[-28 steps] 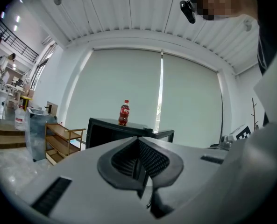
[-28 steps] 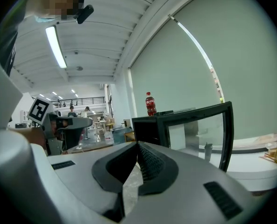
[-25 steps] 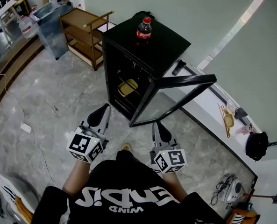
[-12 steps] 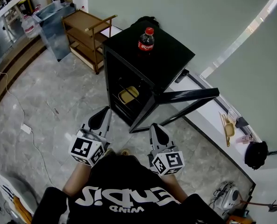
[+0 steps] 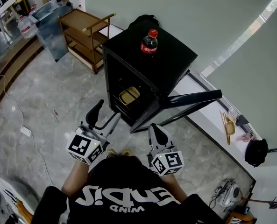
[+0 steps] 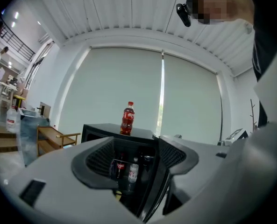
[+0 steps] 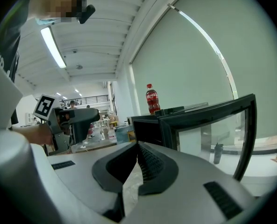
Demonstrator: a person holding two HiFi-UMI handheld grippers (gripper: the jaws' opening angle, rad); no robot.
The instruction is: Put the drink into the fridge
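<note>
Straight ahead of both grippers, well beyond their tips, stands a black mini fridge [image 5: 173, 55] with its glass door [image 5: 192, 98] swung wide open to the right. A red-capped cola bottle [image 5: 148, 41], the drink, stands upright on the fridge's top, well apart from either gripper and above the line of their jaws. The left gripper [image 5: 105, 117] is held out level toward the open fridge. Its jaws have just been opening and now stand spread and released, with nothing between them. Through the gap the fridge's dark inside shows, where a dark bottle [image 6: 118, 167] and a clear bottle [image 6: 132, 172] stand side by side. The right gripper [image 5: 156, 129], just beside the left, has its jaws clenched together on nothing, the ribbed pads [image 7: 150, 164] meeting at the tips, with the door's frame ahead and to their right. A yellow container [image 5: 128, 96] sits inside the fridge. Well off to the left of the left jaws stands a wooden cart [image 5: 84, 29].
</note>
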